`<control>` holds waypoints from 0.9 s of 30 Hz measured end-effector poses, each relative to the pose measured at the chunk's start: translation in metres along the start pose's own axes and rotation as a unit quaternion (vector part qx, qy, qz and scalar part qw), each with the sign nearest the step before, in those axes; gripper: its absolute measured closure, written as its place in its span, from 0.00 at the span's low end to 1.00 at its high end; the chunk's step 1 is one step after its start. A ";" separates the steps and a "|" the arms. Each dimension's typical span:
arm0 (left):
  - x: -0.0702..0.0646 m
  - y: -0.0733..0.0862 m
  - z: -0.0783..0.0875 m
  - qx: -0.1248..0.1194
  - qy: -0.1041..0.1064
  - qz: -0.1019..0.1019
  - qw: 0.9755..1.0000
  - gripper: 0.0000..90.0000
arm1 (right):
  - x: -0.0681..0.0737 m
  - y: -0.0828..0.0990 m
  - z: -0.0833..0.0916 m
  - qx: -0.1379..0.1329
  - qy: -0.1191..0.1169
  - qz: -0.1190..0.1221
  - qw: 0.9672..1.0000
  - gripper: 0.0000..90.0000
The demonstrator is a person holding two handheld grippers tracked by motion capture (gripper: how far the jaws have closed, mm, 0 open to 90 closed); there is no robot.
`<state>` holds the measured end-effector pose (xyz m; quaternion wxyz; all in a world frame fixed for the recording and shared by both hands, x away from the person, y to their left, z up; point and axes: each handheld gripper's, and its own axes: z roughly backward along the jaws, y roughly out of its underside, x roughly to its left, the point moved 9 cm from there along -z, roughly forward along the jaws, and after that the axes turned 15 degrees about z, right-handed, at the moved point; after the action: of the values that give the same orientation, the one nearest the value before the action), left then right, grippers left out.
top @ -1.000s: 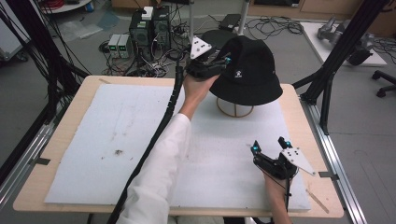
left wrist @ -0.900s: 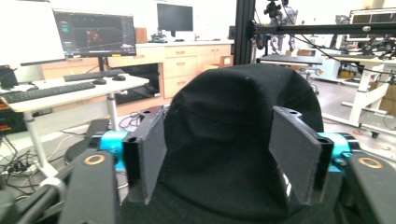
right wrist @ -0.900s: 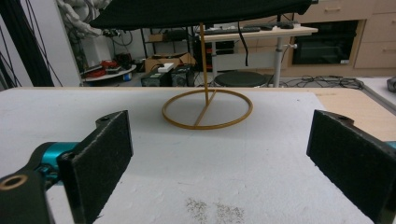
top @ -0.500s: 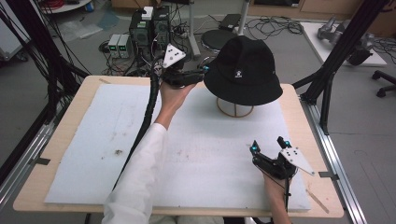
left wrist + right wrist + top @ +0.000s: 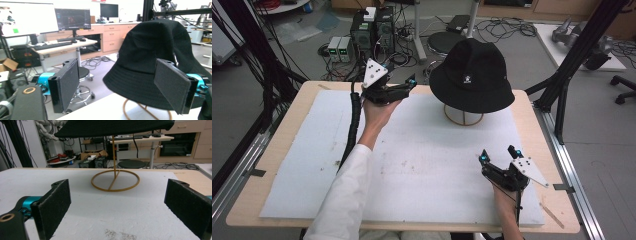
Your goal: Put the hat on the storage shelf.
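A black bucket hat [image 5: 472,75] with a small white logo rests on a thin gold wire stand [image 5: 463,118] at the back of the table. My left gripper [image 5: 411,85] is held up to the left of the hat, apart from it, open and empty. In the left gripper view the hat [image 5: 152,62] fills the space beyond the open jaws. My right gripper [image 5: 499,155] rests low near the front right of the white mat, open and empty. In the right gripper view the stand's ring base [image 5: 115,181] lies ahead, with the hat's brim [image 5: 112,127] overhead.
A white foam mat [image 5: 412,160] covers most of the wooden table [image 5: 277,150]. Black frame posts [image 5: 562,85] rise at the table's right and left sides. Cables, electronics and a stool stand on the floor behind the table.
My left gripper has drawn back leftward from the hat's brim and now stands open and apart from it. The hat stays on its stand. The right gripper has not moved.
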<state>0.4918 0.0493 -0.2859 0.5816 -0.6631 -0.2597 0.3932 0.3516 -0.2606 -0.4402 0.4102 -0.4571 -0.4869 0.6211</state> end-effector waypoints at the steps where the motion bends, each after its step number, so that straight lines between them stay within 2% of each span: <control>1: 0.002 0.000 0.005 -0.002 -0.001 0.001 1.000 0.23 | 0.000 0.000 0.000 0.000 0.002 0.000 1.000 0.07; 5: 0.010 -0.001 0.024 -0.011 -0.001 0.006 1.000 0.23 | 0.002 0.000 0.000 0.002 0.000 -0.001 1.000 0.07; 9: 0.016 -0.001 0.041 -0.018 -0.004 0.000 1.000 0.23 | 0.003 0.000 -0.001 0.001 -0.002 0.000 1.000 0.07; 13: 0.028 0.000 0.056 -0.021 -0.011 0.003 1.000 0.23 | 0.003 0.000 -0.002 0.001 -0.001 0.003 1.000 0.07; 19: 0.037 0.002 0.078 -0.029 -0.015 0.005 0.999 0.23 | 0.004 0.001 -0.003 0.003 -0.002 0.005 1.000 0.07; 23: 0.042 0.006 0.093 -0.029 -0.022 0.005 0.999 0.23 | 0.002 0.001 -0.004 0.004 -0.003 -0.002 1.000 0.07; 27: 0.049 0.011 0.106 -0.031 -0.029 0.014 0.999 0.23 | 0.000 0.002 -0.004 0.003 0.000 -0.006 1.000 0.07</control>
<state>0.4306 0.1466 -0.3088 0.5474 -0.6727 -0.2797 0.4120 0.3549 -0.2598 -0.4422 0.4155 -0.4523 -0.4878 0.6204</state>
